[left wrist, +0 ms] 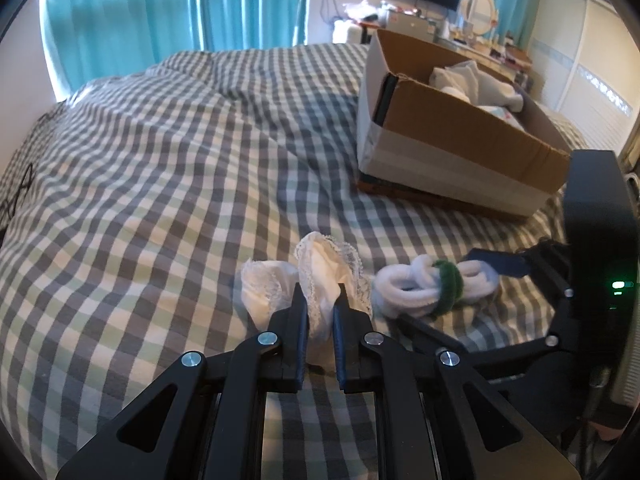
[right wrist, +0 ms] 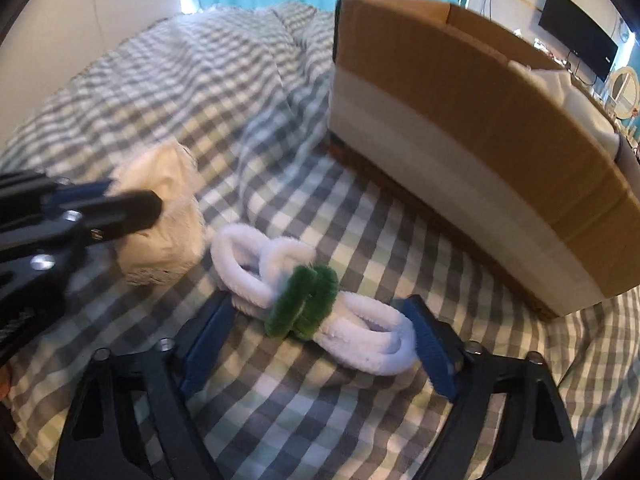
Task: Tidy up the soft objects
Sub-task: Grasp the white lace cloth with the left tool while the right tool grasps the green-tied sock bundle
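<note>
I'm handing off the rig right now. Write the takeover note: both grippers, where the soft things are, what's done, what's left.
Left gripper: shut on the white lace cloth, on the checked bed.
Right gripper: open, fingers either side of the white fuzzy loop bundle with green band, not yet gripping.
Cardboard box: on the bed beyond both items, already holding white soft items.
Left to do: box the lace cloth, then grip and box the bundle.

Soft daylight comes through the curtains (left wrist: 120, 12); the edges bend strongly, and the left claw (right wrist: 132, 210) is blurred.
</note>
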Motion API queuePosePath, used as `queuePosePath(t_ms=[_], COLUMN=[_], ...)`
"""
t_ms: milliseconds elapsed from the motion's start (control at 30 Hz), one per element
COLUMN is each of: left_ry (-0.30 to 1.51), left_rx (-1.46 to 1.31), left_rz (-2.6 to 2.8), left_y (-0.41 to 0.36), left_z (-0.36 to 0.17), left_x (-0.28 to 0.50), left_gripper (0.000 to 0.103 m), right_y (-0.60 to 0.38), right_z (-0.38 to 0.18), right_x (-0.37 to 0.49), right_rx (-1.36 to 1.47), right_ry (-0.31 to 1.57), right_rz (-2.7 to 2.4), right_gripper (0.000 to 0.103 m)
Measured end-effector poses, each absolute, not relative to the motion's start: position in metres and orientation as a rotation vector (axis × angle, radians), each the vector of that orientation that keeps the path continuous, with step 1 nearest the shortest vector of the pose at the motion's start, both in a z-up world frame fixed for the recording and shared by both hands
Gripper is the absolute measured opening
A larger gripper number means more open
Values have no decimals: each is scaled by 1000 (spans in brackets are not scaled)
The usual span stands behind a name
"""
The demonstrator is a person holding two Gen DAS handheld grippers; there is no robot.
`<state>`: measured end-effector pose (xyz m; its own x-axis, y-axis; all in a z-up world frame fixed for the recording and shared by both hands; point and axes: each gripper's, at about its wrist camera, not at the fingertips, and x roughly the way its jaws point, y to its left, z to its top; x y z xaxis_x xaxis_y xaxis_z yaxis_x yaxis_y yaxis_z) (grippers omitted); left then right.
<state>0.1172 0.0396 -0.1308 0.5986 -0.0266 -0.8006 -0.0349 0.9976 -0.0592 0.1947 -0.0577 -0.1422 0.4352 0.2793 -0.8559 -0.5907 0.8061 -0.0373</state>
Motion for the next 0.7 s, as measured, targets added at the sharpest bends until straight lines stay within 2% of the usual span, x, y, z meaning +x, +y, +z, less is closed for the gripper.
queuePosePath(t_ms=[33, 100, 133, 333, 367, 400, 700], left_ry=[931, 931, 930, 928, 927, 925, 904], left_rx=[-69, -67, -69, -70, -70, -71, -82], left_rz=[4, 2, 1, -1, 1, 0, -9], left_y=[39, 39, 39, 39, 39, 39, 40], left_z=[-131, -131, -131, -130, -130, -130, -123], left_x=[117, 117, 117, 117, 117, 116, 115], left_gripper=[10, 10, 10, 10, 10, 10, 10], right_y=[-58, -60, -63, -78, -80, -85, -105], right_z=[-142, -139, -137, -127, -125, -123, -104], right_x=[194, 191, 190, 184, 182, 179, 160], right_rx=[-357, -362, -353, -296, -291, -284, -229], right_ry=[977, 954, 948, 933, 929, 923, 893], right_rz=[554, 540, 528, 526, 529, 533, 546], right_gripper=[81, 63, 48, 34, 12, 8, 8])
